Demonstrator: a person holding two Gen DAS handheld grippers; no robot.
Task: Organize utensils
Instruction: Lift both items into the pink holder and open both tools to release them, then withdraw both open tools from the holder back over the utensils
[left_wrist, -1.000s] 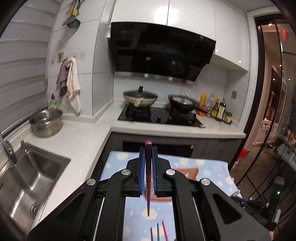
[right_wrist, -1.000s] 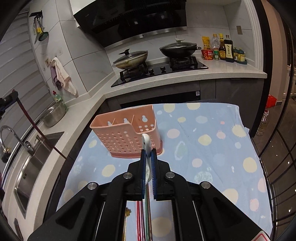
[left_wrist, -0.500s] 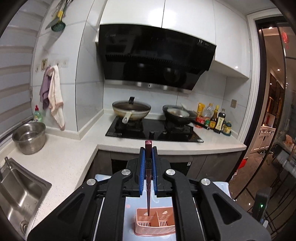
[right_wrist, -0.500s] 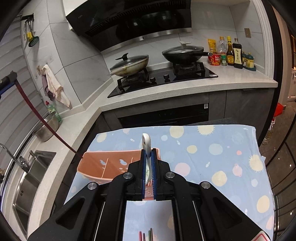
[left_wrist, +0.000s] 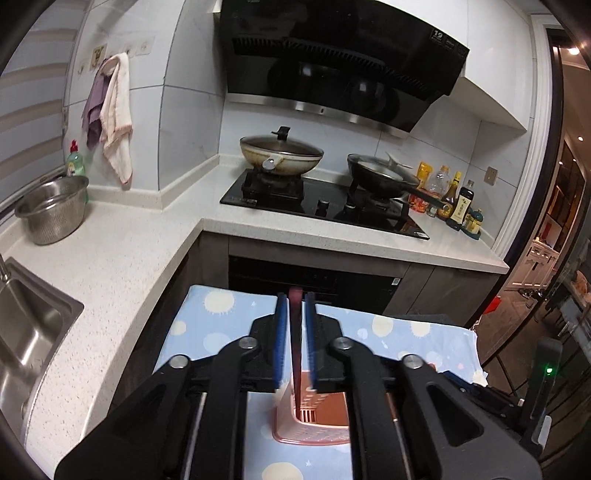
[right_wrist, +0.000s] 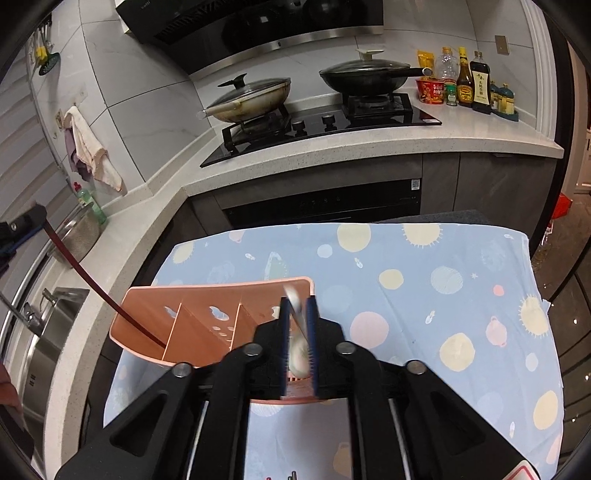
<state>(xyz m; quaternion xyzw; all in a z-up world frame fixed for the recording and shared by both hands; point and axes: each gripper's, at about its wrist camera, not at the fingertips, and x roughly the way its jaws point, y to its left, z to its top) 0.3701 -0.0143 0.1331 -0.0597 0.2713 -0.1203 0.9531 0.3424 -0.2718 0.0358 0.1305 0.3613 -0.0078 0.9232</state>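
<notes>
A home kitchen at night: pale stone worktops, a black hob with two lidded pans, and in front a bench (right_wrist: 461, 258) draped in a blue cloth with sun-like spots. On the cloth stands a pink perforated utensil caddy (right_wrist: 207, 325) with three open-topped compartments.

The left claw (left_wrist: 294, 339) hangs over the caddy with a dark red chopstick (left_wrist: 295, 350) between its blue pads; its jaws have just been opening, and a narrow gap shows on each side of the stick, so it looks released. In the right wrist view that chopstick slants down from the left claw into the caddy's leftmost compartment.

The right claw (right_wrist: 297, 339) sits above the caddy's right end. Its jaws have likewise just been opening, and a white spoon (right_wrist: 297, 328), blurred and tilted, lies loose between the pads, apparently dropping toward the rightmost compartment.

Judging progress: both utensils appear to be going in now. At the bottom edge of the right wrist view, tips of more sticks (right_wrist: 291, 475) show on the cloth, so more sorting likely remains. The middle compartment looks empty.
</notes>
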